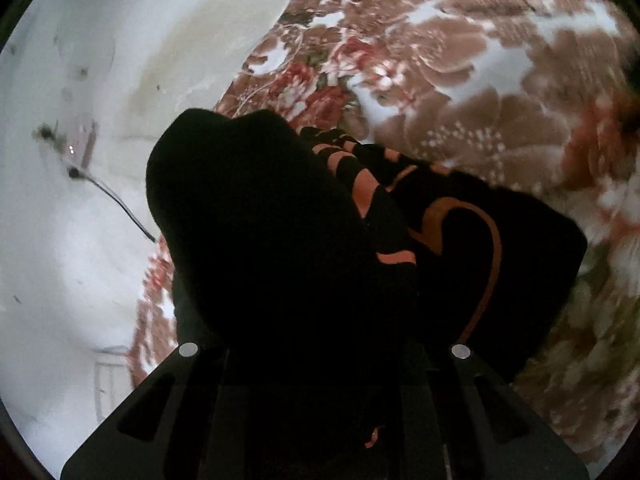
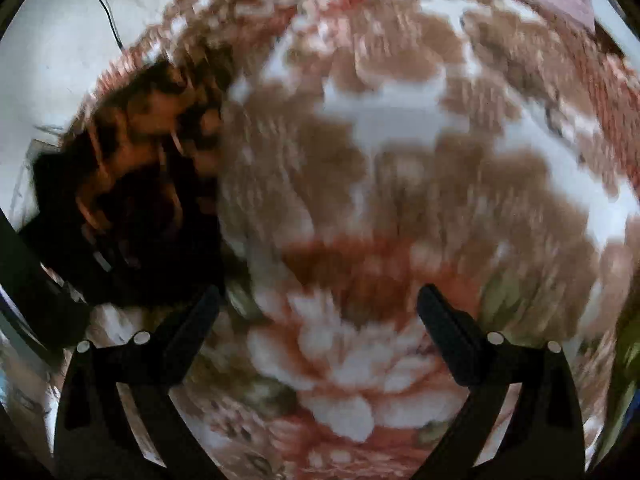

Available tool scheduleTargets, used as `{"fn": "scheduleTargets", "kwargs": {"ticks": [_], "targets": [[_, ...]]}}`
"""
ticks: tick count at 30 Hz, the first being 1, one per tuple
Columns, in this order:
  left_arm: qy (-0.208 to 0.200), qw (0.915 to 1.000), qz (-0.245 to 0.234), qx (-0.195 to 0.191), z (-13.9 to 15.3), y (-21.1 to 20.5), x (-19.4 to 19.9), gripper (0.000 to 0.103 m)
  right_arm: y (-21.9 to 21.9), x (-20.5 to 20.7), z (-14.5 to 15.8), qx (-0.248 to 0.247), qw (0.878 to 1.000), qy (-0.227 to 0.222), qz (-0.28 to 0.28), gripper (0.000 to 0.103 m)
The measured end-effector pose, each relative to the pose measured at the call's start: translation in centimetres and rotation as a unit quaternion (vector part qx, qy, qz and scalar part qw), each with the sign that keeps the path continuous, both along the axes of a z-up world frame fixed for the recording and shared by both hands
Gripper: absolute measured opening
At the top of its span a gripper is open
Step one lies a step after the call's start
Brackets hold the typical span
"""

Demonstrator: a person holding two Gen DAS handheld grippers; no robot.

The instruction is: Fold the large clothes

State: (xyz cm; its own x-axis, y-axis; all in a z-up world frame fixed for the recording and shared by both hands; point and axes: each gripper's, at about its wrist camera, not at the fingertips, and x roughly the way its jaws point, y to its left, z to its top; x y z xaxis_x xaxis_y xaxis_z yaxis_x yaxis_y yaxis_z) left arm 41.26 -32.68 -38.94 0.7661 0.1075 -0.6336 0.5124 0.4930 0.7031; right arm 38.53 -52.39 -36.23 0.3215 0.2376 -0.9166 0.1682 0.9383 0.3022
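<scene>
Left claw (image 1: 320, 360) pinching a bunched black garment (image 1: 260, 220) above a floral blanket (image 1: 500, 120); right claw (image 2: 320, 312) spread, empty; unsupported cloth could sag, spoiling the fold

The left wrist camera looks forward and down along the left hand-held gripper (image 1: 320, 360), very near to the black garment (image 1: 280, 240) that fills its middle. The right wrist camera looks steeply down between the fingers of the right hand-held gripper (image 2: 318, 300), close above the floral bedspread (image 2: 400, 160). Both views share this bedspread, the garment and the white wall (image 1: 60, 220) with its cable (image 1: 120, 204).
</scene>
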Motion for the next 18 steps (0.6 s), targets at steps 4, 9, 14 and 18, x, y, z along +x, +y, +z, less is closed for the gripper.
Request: {"fn": "scheduleTargets", "kwargs": {"ticks": [4, 9, 14, 18], "targets": [[-0.027, 0.9983, -0.026, 0.044, -1.1, -0.6, -1.2, 0.015, 0.9, 4.4, 4.4, 0.122, 0.991, -0.039, 0.027, 0.098], [-0.035, 0.9948, -0.071, 0.065, -2.4, -0.7, -2.9, 0.015, 4.1, 10.3, 6.6, 0.192, 0.977, -0.042, 0.081, 0.098], [-0.047, 0.9929, -0.103, 0.037, -1.7, -0.3, -4.4, 0.015, 7.4, 15.1, 2.9, 0.218, 0.970, 0.035, 0.101, 0.098], [-0.049, 0.9924, -0.112, 0.014, -1.1, 0.4, -5.4, 0.015, 9.0, 15.5, 1.1, 0.215, 0.968, 0.067, 0.112, 0.098]]}}
